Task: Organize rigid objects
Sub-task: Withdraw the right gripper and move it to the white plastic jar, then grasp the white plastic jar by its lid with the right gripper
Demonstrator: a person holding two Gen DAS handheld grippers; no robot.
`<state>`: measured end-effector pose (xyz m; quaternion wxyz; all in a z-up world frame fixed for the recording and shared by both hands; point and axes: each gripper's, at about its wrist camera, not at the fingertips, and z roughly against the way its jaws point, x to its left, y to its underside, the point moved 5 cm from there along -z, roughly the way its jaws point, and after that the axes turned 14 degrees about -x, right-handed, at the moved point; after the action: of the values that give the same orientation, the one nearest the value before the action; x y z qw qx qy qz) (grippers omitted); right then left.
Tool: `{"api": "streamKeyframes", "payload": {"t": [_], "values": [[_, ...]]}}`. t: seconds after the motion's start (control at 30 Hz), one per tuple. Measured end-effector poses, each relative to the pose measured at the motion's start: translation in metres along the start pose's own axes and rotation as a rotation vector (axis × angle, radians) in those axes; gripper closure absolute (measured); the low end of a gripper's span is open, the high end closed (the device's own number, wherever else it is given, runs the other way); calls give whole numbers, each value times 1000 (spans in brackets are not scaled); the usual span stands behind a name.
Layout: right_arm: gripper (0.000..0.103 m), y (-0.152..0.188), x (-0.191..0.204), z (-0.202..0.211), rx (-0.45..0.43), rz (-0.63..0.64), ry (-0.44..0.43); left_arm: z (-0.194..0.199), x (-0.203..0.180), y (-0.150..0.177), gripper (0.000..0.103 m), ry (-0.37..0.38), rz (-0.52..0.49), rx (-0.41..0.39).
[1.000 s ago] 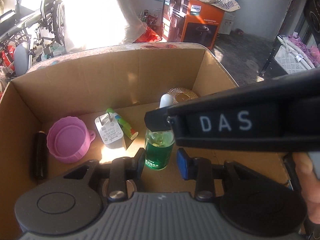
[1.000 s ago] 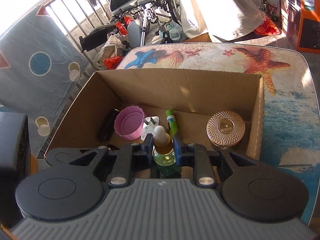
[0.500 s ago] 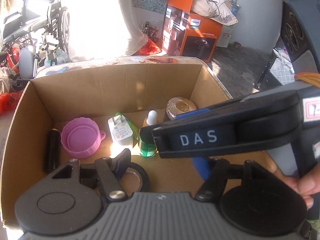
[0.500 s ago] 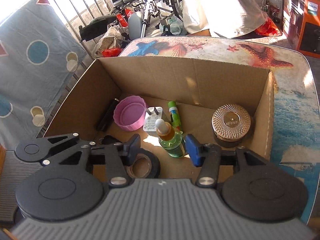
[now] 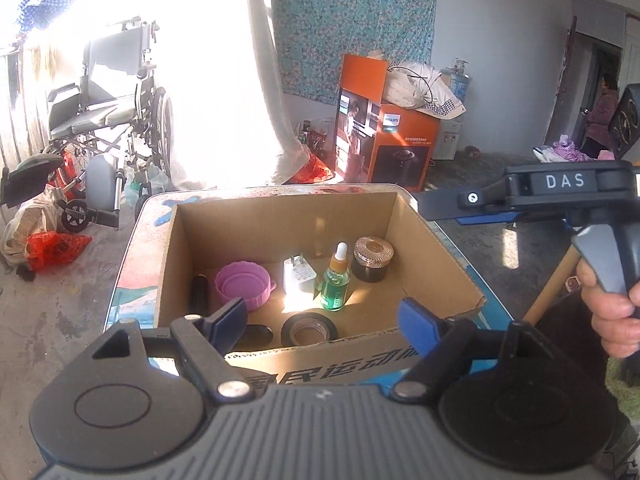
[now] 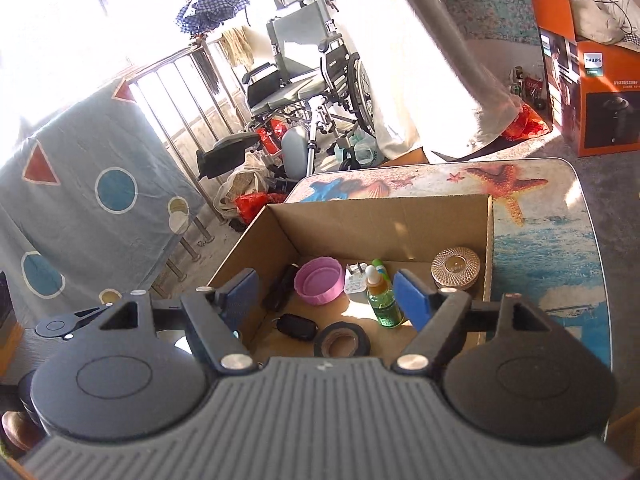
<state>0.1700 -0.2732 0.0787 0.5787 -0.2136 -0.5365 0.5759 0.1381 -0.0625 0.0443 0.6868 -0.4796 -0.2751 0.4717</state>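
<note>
Right wrist view shows both grippers (image 6: 326, 290) with jaws spread, empty above the box (image 6: 440, 216) — retreat upward, clear of the dropper bottle (image 6: 383, 300).

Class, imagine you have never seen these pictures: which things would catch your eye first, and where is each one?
The open cardboard box on the sea-patterned table draws the eye first. Inside it, a green dropper bottle stands upright in a patch of sunlight, with a pink cup to its left and a gold-lidded jar at the right wall. Behind the table, a wheelchair sits in bright window light.
</note>
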Motion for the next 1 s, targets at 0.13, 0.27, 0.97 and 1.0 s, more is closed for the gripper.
{"api": "streamKeyframes", "payload": {"t": [0.13, 0.27, 0.97, 1.0], "values": [[26, 21, 17, 35, -33, -49, -44, 33, 15, 13, 16, -54, 3, -33], [26, 52, 38, 43, -7, -101, -100, 48, 36, 31, 16, -125, 38, -30], [58, 135, 108, -92, 231, -225, -100, -16, 82, 88, 34, -225, 22, 61], [58, 137, 108, -95, 231, -220, -94, -17, 82, 89, 38, -218, 23, 61]]}}
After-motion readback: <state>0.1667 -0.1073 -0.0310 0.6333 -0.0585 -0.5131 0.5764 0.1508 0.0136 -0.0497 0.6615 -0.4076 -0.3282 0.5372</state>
